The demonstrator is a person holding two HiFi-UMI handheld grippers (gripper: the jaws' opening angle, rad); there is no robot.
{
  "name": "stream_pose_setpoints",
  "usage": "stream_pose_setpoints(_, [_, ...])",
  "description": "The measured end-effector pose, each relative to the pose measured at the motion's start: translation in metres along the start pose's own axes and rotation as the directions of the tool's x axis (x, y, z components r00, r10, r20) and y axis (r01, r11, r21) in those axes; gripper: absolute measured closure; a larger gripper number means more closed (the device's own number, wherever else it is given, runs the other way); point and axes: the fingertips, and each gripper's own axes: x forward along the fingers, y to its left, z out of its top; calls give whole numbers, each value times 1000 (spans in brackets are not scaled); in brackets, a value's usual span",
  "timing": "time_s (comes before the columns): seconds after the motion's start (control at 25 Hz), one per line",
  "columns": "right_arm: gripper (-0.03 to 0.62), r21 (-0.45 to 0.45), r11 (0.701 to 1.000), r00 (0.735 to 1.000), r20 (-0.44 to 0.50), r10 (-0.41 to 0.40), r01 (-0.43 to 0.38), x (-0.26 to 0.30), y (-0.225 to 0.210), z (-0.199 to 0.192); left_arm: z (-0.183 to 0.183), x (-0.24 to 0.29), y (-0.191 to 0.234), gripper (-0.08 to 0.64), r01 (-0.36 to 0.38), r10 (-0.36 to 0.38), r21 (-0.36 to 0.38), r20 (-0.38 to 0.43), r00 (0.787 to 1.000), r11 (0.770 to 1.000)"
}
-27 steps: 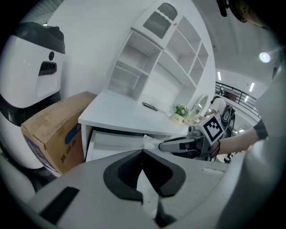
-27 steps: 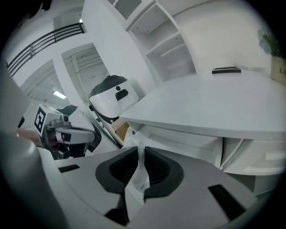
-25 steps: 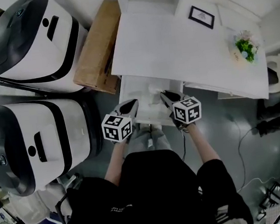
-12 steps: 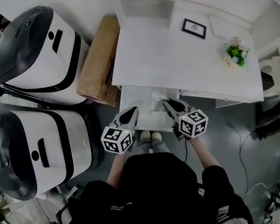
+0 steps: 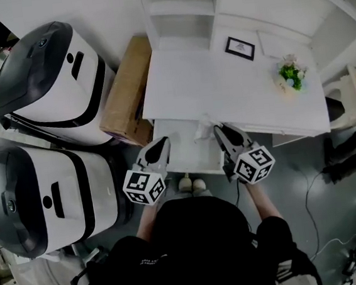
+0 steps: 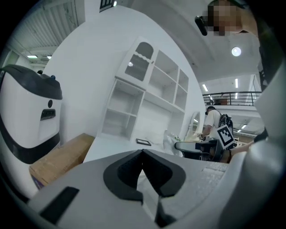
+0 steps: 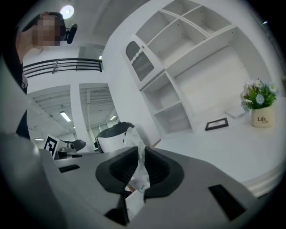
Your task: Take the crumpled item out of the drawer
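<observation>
The crumpled item is a scrunched piece of clear, whitish wrapping. My right gripper is shut on it above the open white drawer, close to the desk's front edge. In the right gripper view the item sticks up from between the closed pads of the right gripper. My left gripper hovers over the drawer's left side. In the left gripper view the left gripper has its tips together with nothing between them.
The white desk carries a small picture frame and a flower pot, with shelves behind. A cardboard box and two big white-and-black machines stand to the left. The person's feet are below the drawer.
Both grippers have come up a little toward the head camera and the view has shifted. The right gripper still holds the crumpled item, now higher over the drawer.
</observation>
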Motion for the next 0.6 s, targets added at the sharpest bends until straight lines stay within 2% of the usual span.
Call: stream_pose_setpoints(0.6, [558, -103, 995, 981, 194, 10, 10, -20, 11, 74, 55, -12, -1, 562, -79, 70, 54, 149, 986, 995])
